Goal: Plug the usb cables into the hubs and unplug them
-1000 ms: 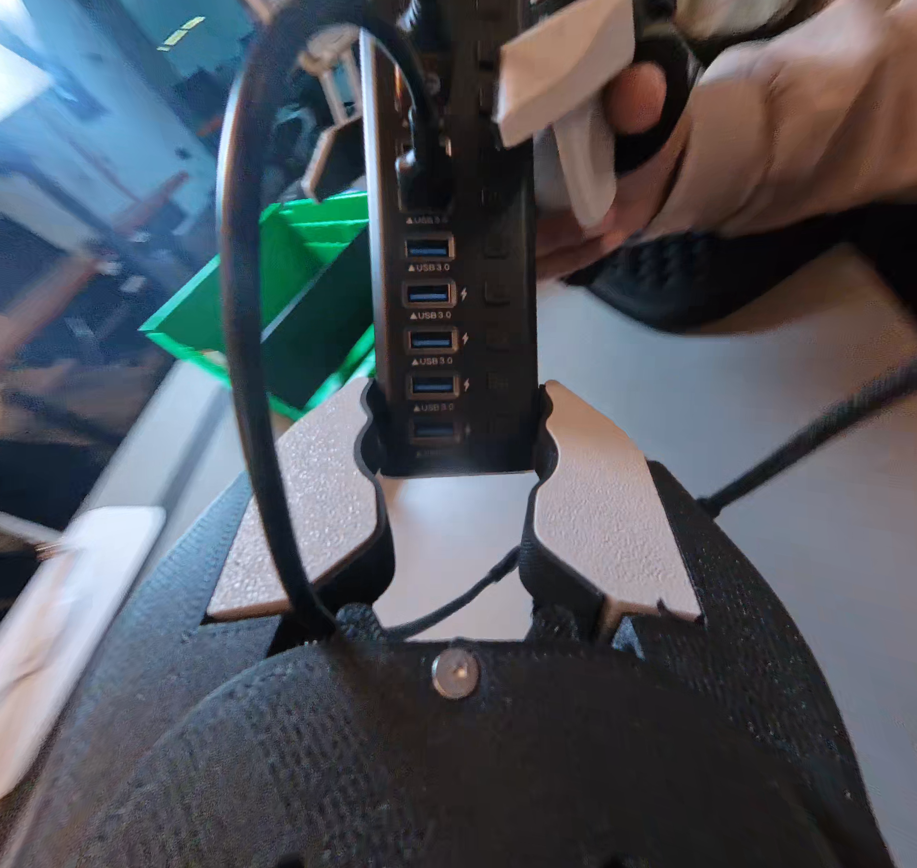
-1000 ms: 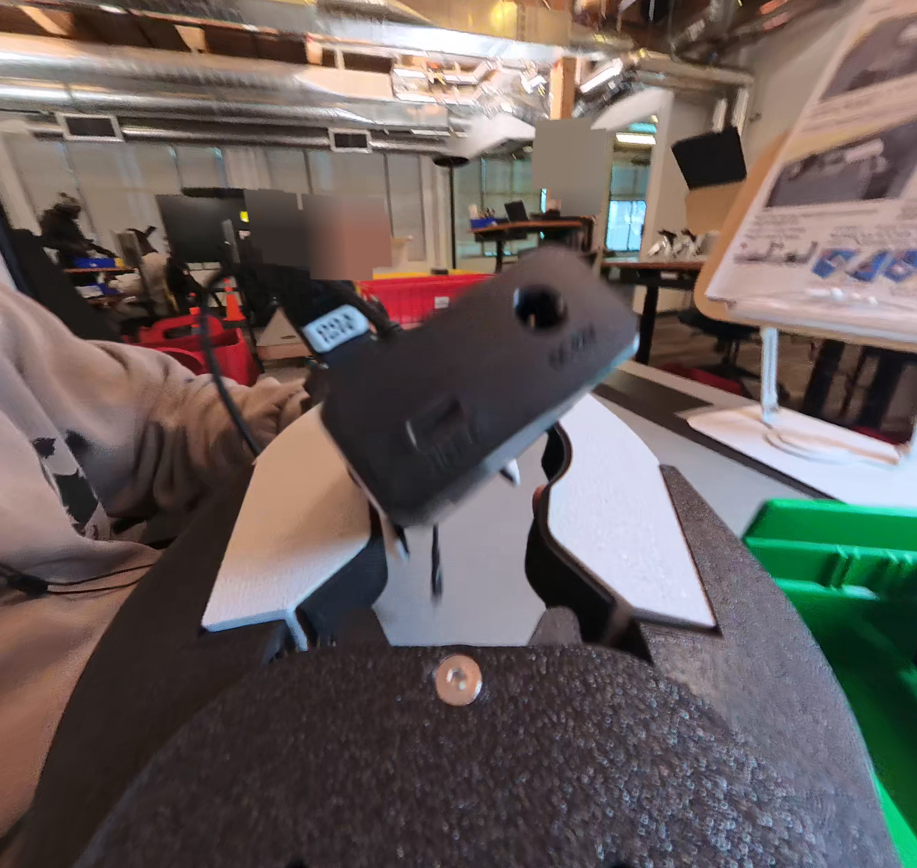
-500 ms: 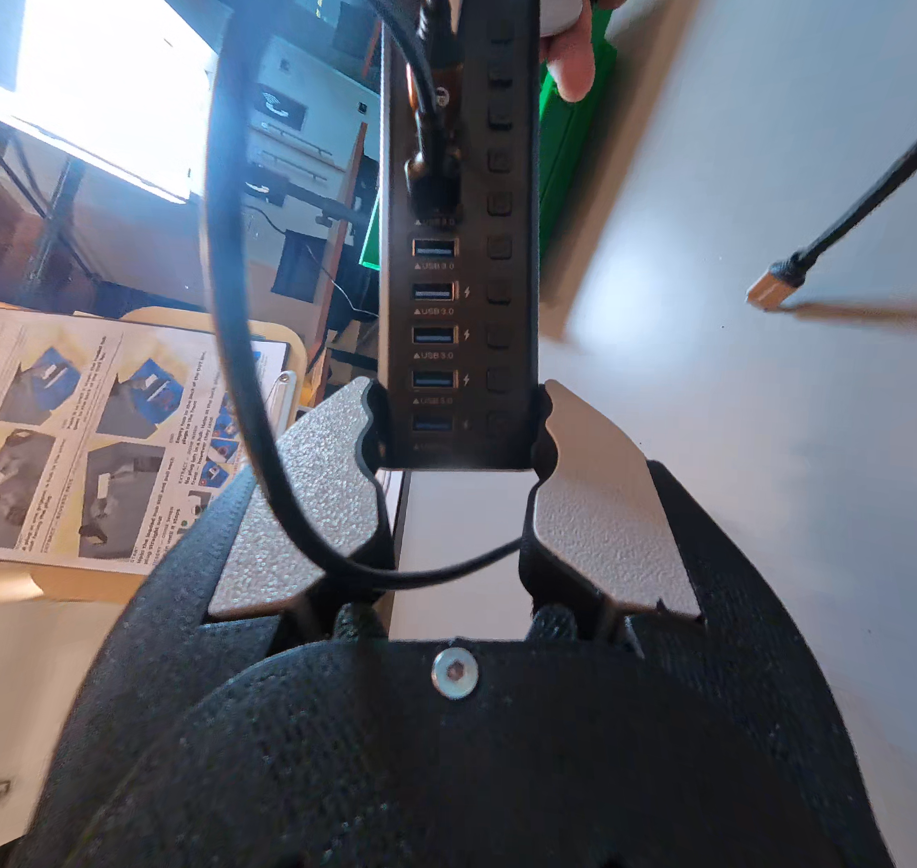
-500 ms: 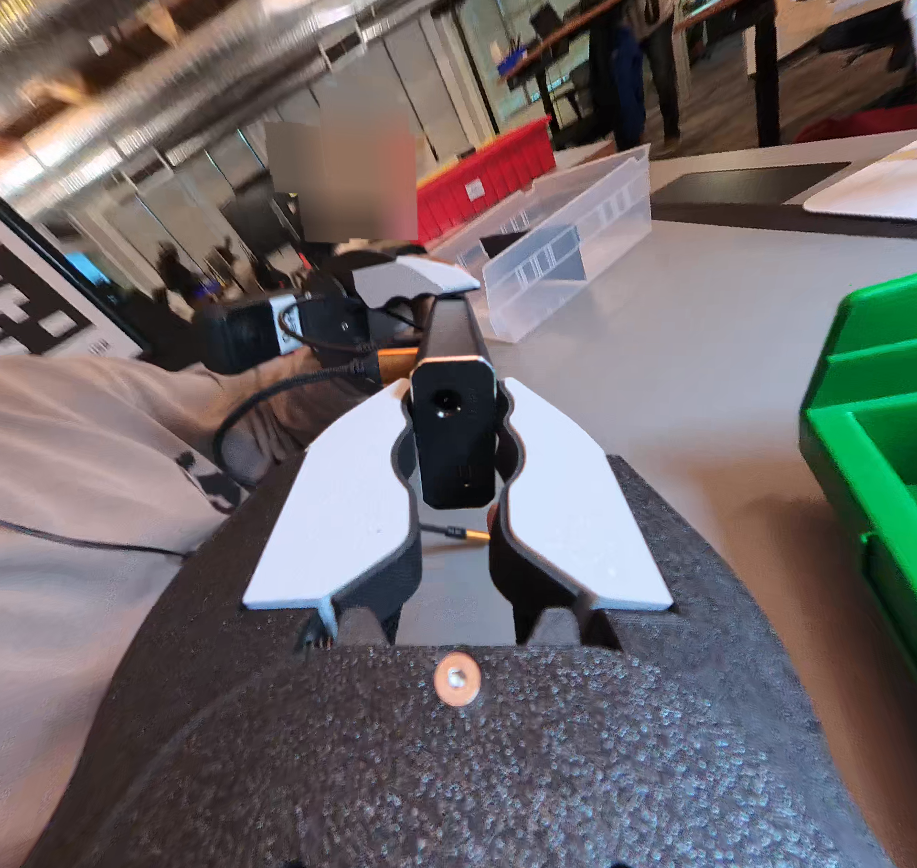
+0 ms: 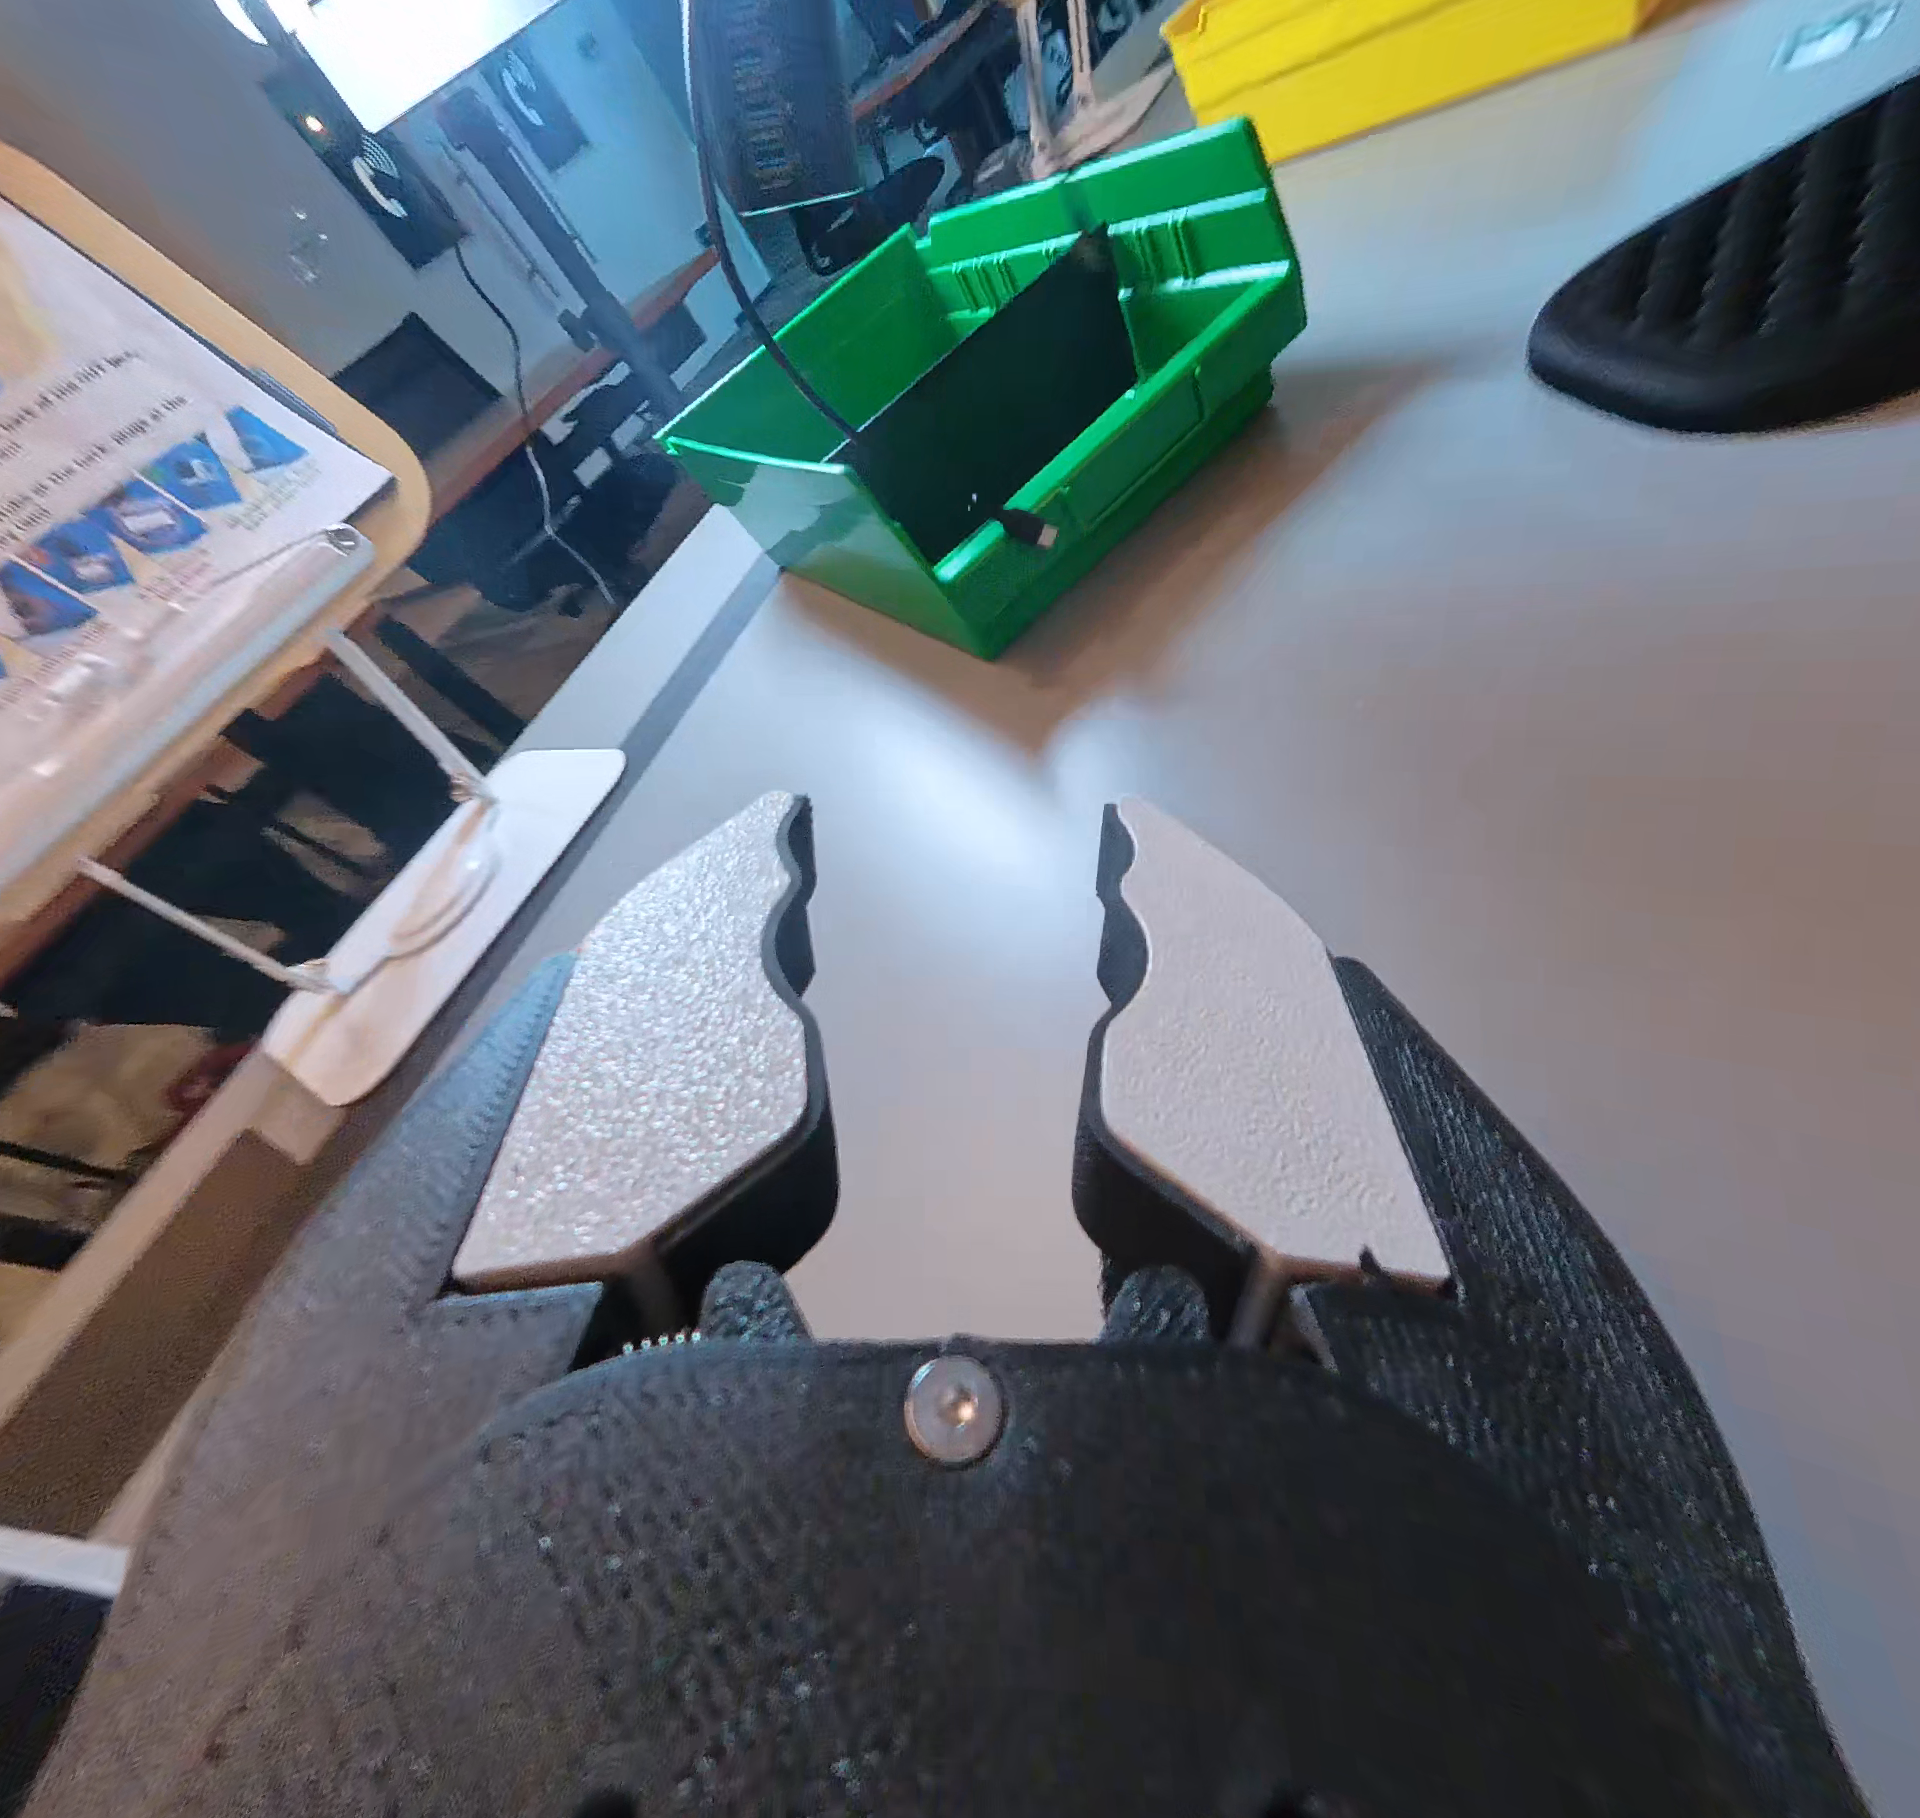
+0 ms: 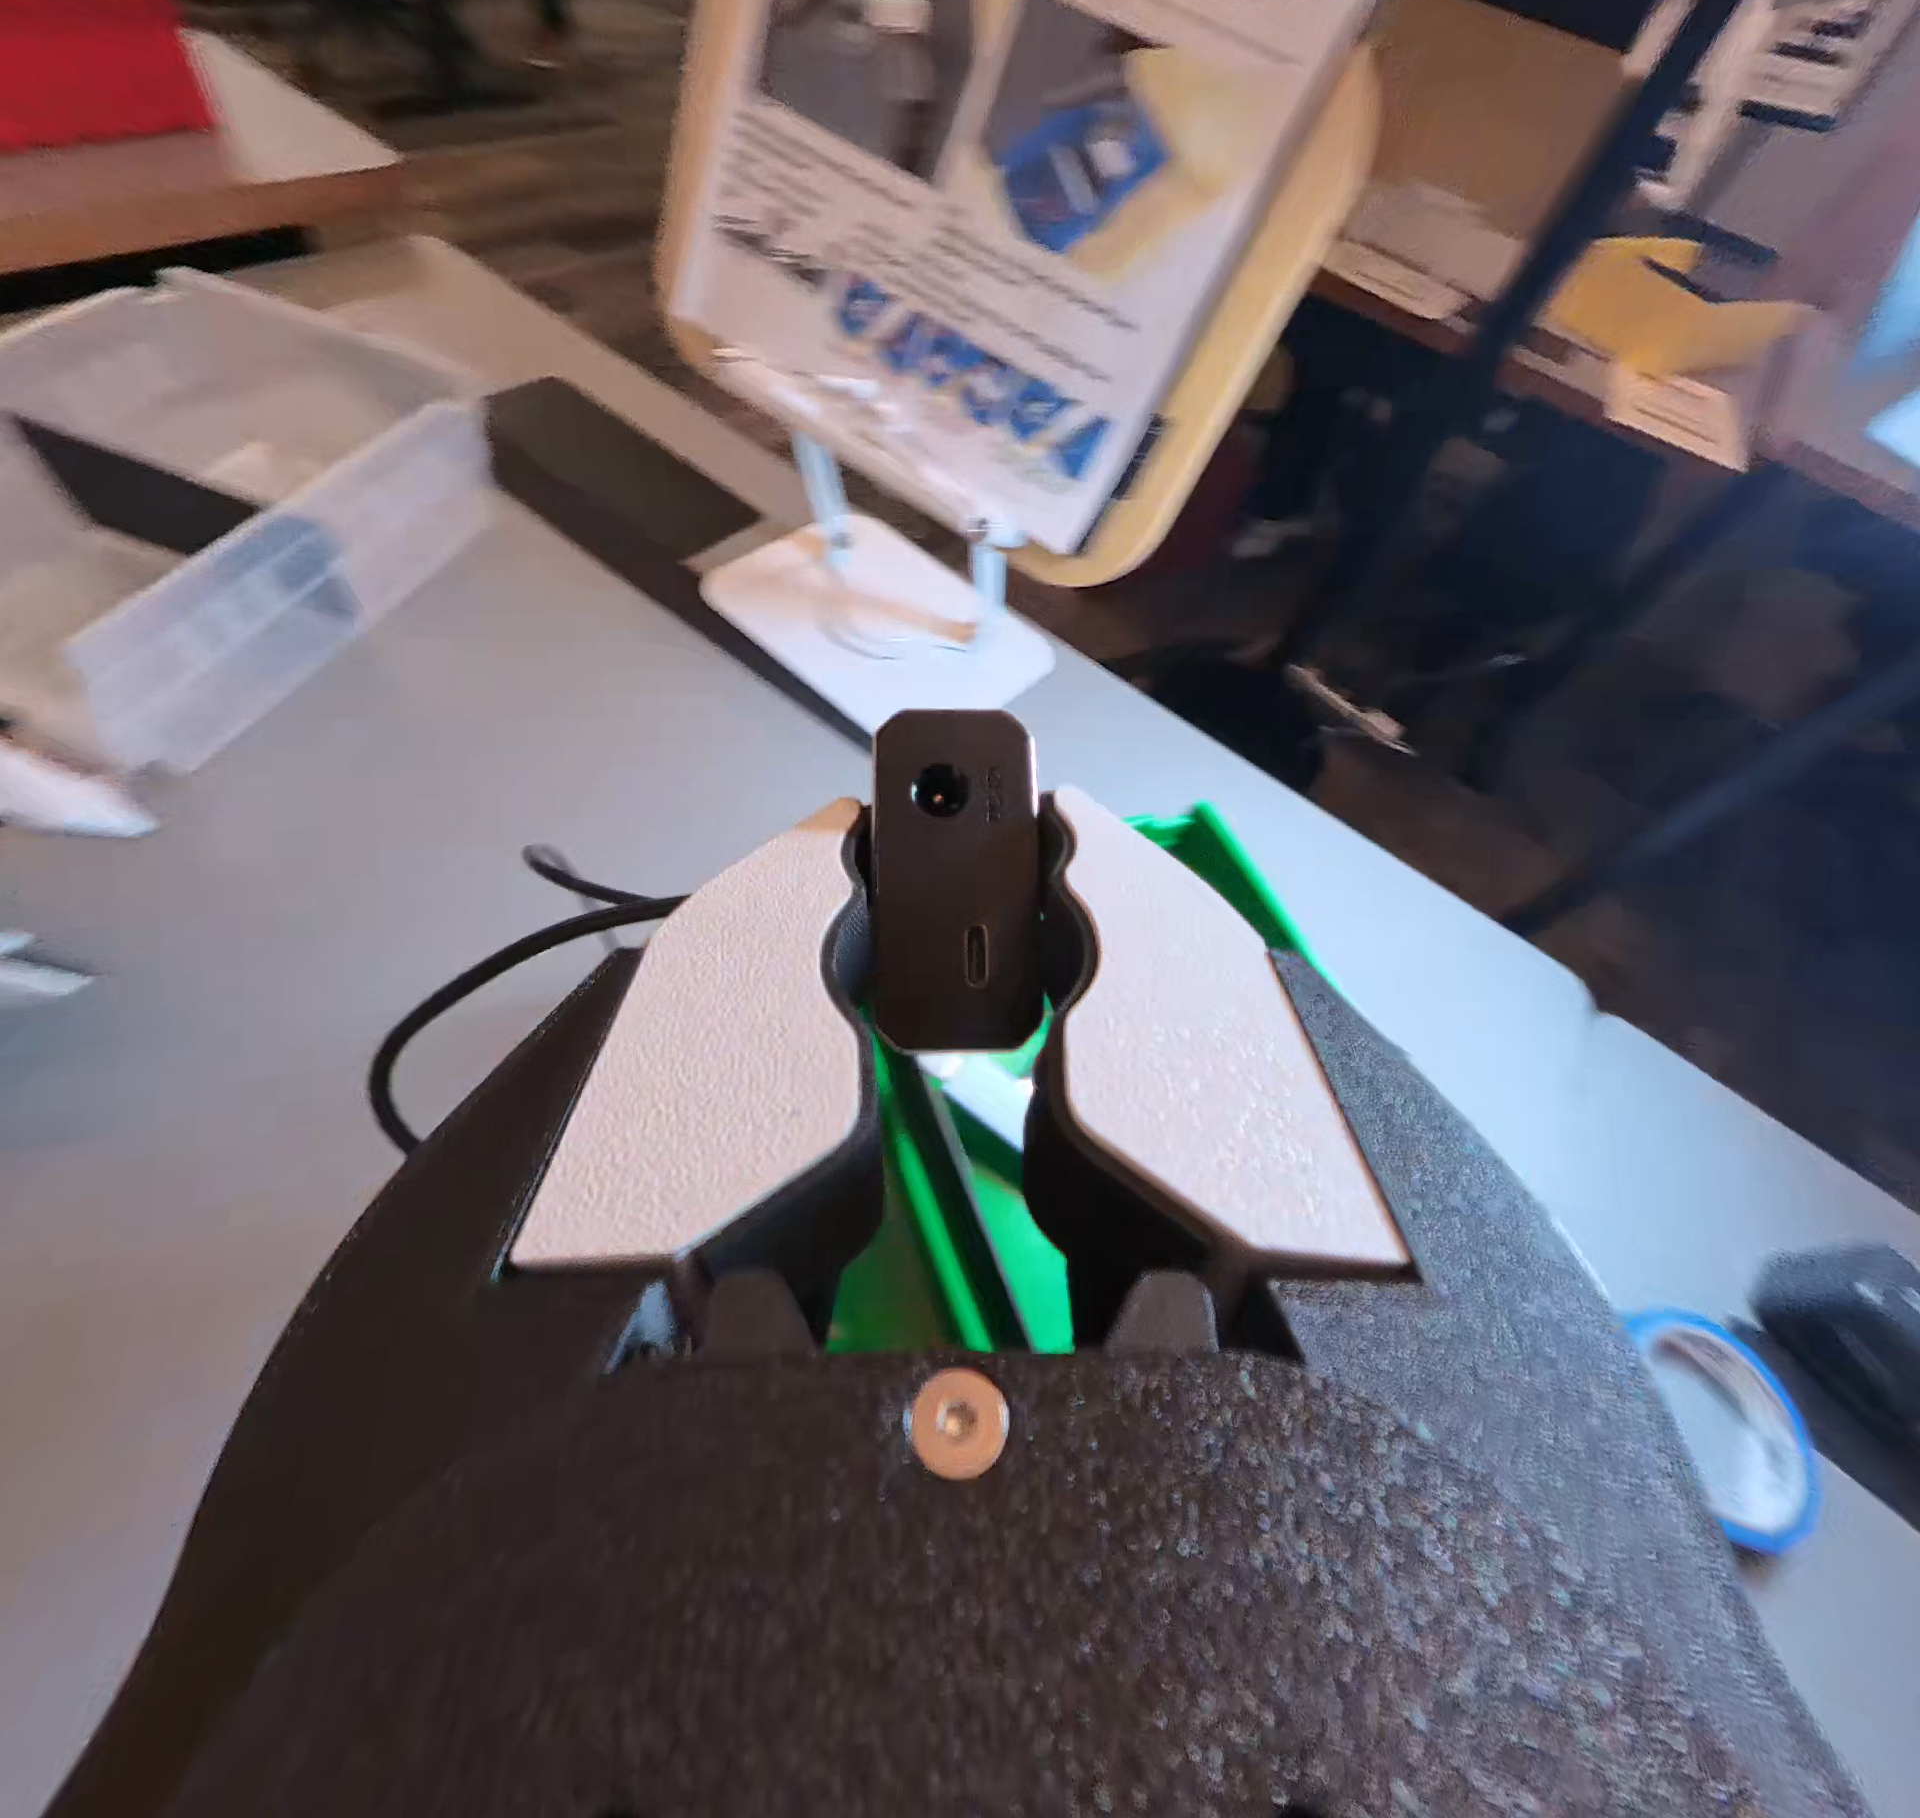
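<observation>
In the right wrist view my right gripper (image 6: 954, 833) is shut on the end of the black USB hub (image 6: 954, 937). The hub's end face, with a round socket, points at the camera, and the green bin (image 6: 1226, 864) lies right below it. A black cable (image 6: 468, 979) loops on the table to the left. In the left wrist view my left gripper (image 5: 954, 818) is open and empty over the grey table. Ahead stands the green bin (image 5: 1195, 386). A dark long object (image 5: 774, 54), blurred, hangs above it. A thin black cable (image 5: 790, 355) trails from it into the bin and ends in a plug (image 5: 1029, 529).
A printed sheet on a white stand (image 6: 883, 615) sits at the table's edge (image 5: 447, 833). A clear bin (image 6: 260, 563) is at the left, a yellow bin (image 5: 1403, 12) far back. There is also a blue tape roll (image 6: 1787, 1519) and a black textured object (image 5: 1745, 314). The left gripper's tips are roughly 35 centimetres from the right gripper's. The left tips stand about 25 centimetres off the black textured object (image 5: 1745, 314).
My left gripper has let go of the hub, opened and drawn away from it. My right gripper keeps its hold on the hub's end and has carried it over the green bin.
</observation>
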Available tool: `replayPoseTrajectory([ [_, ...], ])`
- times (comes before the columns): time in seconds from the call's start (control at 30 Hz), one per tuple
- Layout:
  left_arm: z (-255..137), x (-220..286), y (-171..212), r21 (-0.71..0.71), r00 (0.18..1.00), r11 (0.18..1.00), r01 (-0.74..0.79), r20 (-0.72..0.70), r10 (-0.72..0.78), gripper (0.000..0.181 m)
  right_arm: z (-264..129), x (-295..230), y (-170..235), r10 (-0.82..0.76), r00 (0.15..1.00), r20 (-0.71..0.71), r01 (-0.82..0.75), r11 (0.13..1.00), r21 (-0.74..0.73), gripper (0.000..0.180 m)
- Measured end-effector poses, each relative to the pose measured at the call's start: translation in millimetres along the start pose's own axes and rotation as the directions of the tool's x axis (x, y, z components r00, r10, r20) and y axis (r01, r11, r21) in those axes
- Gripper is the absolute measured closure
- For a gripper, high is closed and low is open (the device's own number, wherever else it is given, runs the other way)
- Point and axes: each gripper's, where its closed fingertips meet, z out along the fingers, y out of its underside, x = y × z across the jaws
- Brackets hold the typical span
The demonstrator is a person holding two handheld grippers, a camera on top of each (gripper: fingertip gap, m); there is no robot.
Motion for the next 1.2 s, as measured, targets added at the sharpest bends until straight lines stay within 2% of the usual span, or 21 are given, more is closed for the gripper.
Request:
replayPoseTrajectory([
  [0.1,-1.6,0.5,-6.6,0.049,0.991,0.991,0.125,-0.047,-0.123,0.128,8.8,52.9,-10.0,0.106,0.987,-0.122,-0.102,0.994,0.035,0.152],
  [0.23,-0.8,0.3,2.1,0.040,0.978,0.979,0.198,-0.071,-0.195,0.128,16.2,106.1,-19.6,0.339,0.924,-0.177,-0.295,0.927,0.233,0.151],
  [0.3,0.9,2.2,5.7,0.029,0.973,0.975,0.218,-0.085,-0.215,0.128,22.4,126.6,-8.4,0.405,0.887,-0.223,-0.336,0.896,0.289,0.152],
  [0.4,1.6,5.2,6.8,0.023,0.972,0.976,0.216,-0.096,-0.213,0.127,38.2,141.7,28.9,0.448,0.850,-0.279,-0.380,0.886,0.266,0.152],
  [0.5,1.4,8.5,5.8,0.025,0.972,0.977,0.212,-0.111,-0.208,0.127,45.0,145.6,67.4,0.485,0.820,-0.304,-0.432,0.873,0.226,0.152],
  [0.57,1.3,10.0,5.3,0.026,0.971,0.977,0.214,-0.120,-0.209,0.128,40.5,142.7,83.4,0.524,0.808,-0.269,-0.474,0.850,0.231,0.152],
  [0.67,1.5,12.4,5.4,0.025,0.968,0.976,0.217,-0.130,-0.212,0.128,22.3,132.3,94.6,0.601,0.784,-0.156,-0.556,0.791,0.255,0.152],
  [0.8,4.4,18.4,6.9,0.014,0.964,0.975,0.222,-0.154,-0.217,0.128,-11.9,125.6,97.8,0.641,0.763,-0.084,-0.597,0.748,0.288,0.151],
  [0.9,7.4,24.0,9.0,-0.001,0.963,0.977,0.215,-0.168,-0.212,0.128,-25.6,125.0,103.7,0.625,0.769,-0.131,-0.577,0.768,0.279,0.151],
  [1.03,11.4,30.5,11.5,-0.021,0.960,0.977,0.212,-0.185,-0.212,0.128,-6.9,129.1,125.1,0.580,0.769,-0.269,-0.543,0.814,0.205,0.151],
  [1.13,12.0,31.5,15.2,-0.036,0.960,0.977,0.211,-0.181,-0.214,0.128,27.2,126.0,135.1,0.632,0.738,-0.235,-0.610,0.774,0.167,0.151],
  [1.2,11.3,30.5,18.2,-0.044,0.961,0.976,0.212,-0.175,-0.216,0.129,55.5,115.9,137.6,0.693,0.704,-0.152,-0.685,0.720,0.113,0.151],
])
